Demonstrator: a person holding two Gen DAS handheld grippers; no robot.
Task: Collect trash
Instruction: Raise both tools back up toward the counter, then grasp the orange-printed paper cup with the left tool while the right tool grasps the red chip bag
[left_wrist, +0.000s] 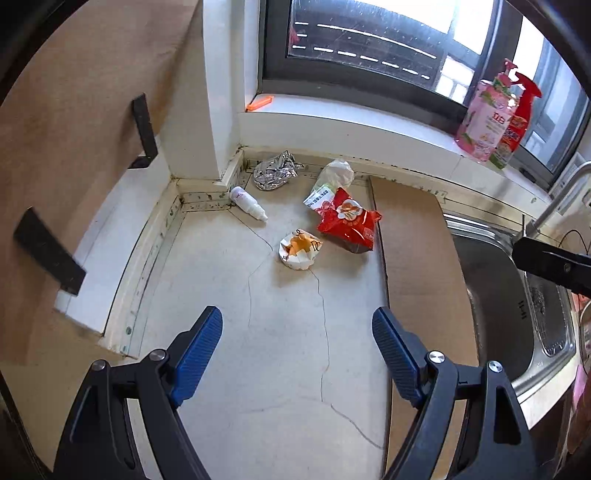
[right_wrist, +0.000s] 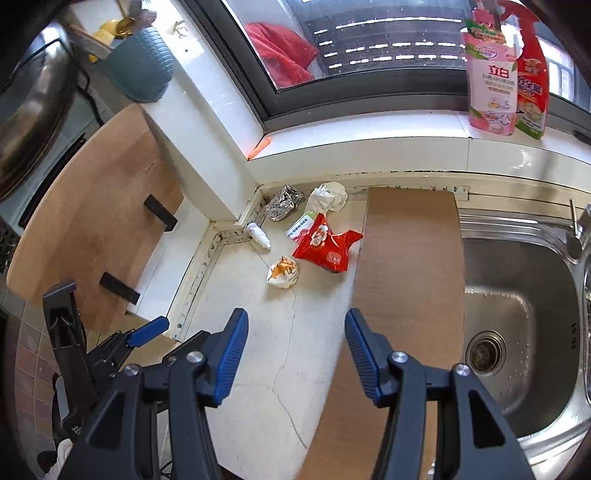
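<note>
both grippers tilted downward, jaws apart and empty

the left black two-finger gripper with ribbed blue pads (left_wrist: 297, 332) angles steeply down, its jaws spread wide with nothing between them. the right black two-finger gripper with ribbed blue pads (right_wrist: 295, 334) tilts down likewise, its jaws parted less widely and gripping nothing. in the right wrist view the left gripper shows low at the left edge.
</note>
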